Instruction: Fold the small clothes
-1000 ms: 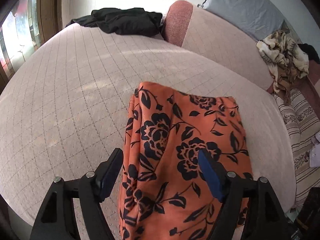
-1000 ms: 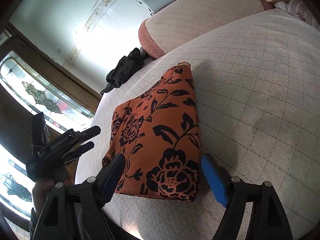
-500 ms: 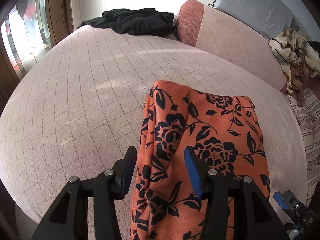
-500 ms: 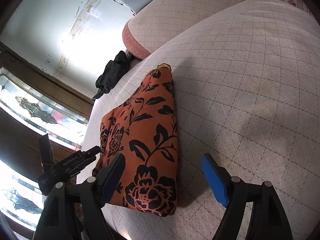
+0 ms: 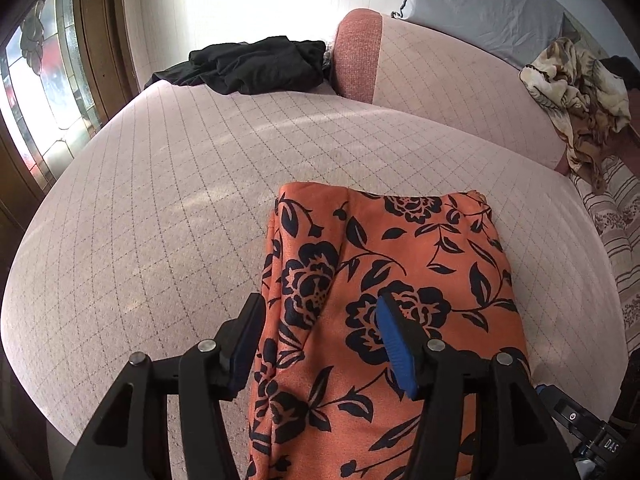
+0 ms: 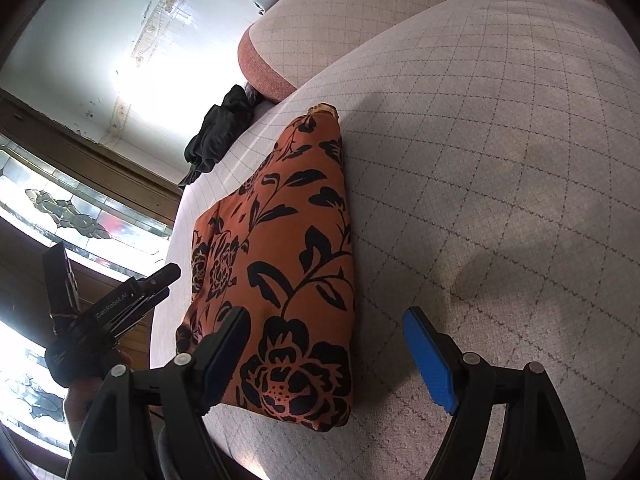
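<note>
An orange garment with black flowers (image 5: 400, 248) lies folded into a long rectangle on the pale quilted bed (image 5: 160, 208). My left gripper (image 5: 320, 308) hovers over the garment's near left part; its jaws are opening, they straddle the left folded edge, and the pads do not press on it. In the right wrist view the same garment (image 6: 288, 240) runs away from me. My right gripper (image 6: 326, 316) stands open above its near corner, the blue pad (image 6: 428, 360) over bare bed. The left gripper (image 6: 170, 280) shows at the left there, held by a hand.
A black garment (image 5: 256, 64) lies crumpled at the far edge of the bed, beside a pink bolster (image 5: 360, 56). A beige patterned cloth (image 5: 576, 88) and a grey pillow (image 5: 480, 8) sit at the back right. Striped fabric (image 5: 616, 232) lies to the right, stained-glass panes (image 5: 44, 76) to the left.
The left jaws narrowed over the garment's left edge, then widened again, and the gripper drew back and up. The right gripper sank closer to the garment's near corner.
</note>
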Motion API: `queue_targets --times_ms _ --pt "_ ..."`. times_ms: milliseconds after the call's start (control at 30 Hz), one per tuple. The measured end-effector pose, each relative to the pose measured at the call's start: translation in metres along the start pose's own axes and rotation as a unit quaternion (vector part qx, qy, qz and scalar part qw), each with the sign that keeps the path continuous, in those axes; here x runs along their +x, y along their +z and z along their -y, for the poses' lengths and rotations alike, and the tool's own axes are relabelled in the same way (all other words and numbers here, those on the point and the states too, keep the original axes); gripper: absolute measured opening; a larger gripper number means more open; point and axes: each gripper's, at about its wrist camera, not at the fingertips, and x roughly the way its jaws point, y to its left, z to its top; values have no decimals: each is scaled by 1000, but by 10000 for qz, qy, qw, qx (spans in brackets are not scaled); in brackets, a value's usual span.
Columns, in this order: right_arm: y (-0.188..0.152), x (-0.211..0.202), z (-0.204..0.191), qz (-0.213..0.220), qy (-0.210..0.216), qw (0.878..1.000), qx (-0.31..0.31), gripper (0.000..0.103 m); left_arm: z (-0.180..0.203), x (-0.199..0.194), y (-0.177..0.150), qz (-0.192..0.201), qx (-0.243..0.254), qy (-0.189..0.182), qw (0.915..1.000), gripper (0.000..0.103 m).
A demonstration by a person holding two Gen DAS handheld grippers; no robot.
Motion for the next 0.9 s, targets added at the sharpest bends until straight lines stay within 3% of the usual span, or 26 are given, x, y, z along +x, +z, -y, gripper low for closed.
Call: queue_targets --times_ms 100,133,200,233,300,433,467,500,567,633,733,800,900 --pt "3 3 4 -23 1 10000 83 83 7 3 -3 75 195 0 9998 68" --pt "4 4 5 -42 1 9999 112 83 11 11 -6 27 361 122 9993 69" --pt "9 9 8 -99 39 9998 194 83 14 39 -17 -253 696 719 9947 69" --pt "12 14 10 -166 90 9995 265 84 11 52 -23 -408 693 773 9938 71" --pt "16 24 12 -355 196 9982 434 84 4 51 -29 -219 565 717 9956 76" --pt "22 48 -1 -808 500 9948 358 86 5 50 -27 -219 701 778 9943 77" --pt "22 55 -10 -1030 690 9920 235 78 4 51 -27 -213 688 771 9944 78" --pt "20 59 -19 -1100 474 9928 34 70 3 51 -28 -205 678 774 9945 78" --pt "17 57 -30 -1056 266 9939 -196 44 2 49 -27 -201 648 743 9949 79" --pt "15 49 -38 -906 123 9952 -346 39 3 38 -25 -217 580 755 9952 78" --pt "7 54 -45 -877 -322 9928 -753 39 11 4 -24 253 597 489 9967 78" --pt "3 61 -33 -881 -320 9934 -663 39 21 -4 -32 414 803 485 9947 78" --pt "3 59 -25 -904 -171 9945 -497 50 25 38 -53 -251 1015 655 9924 80"
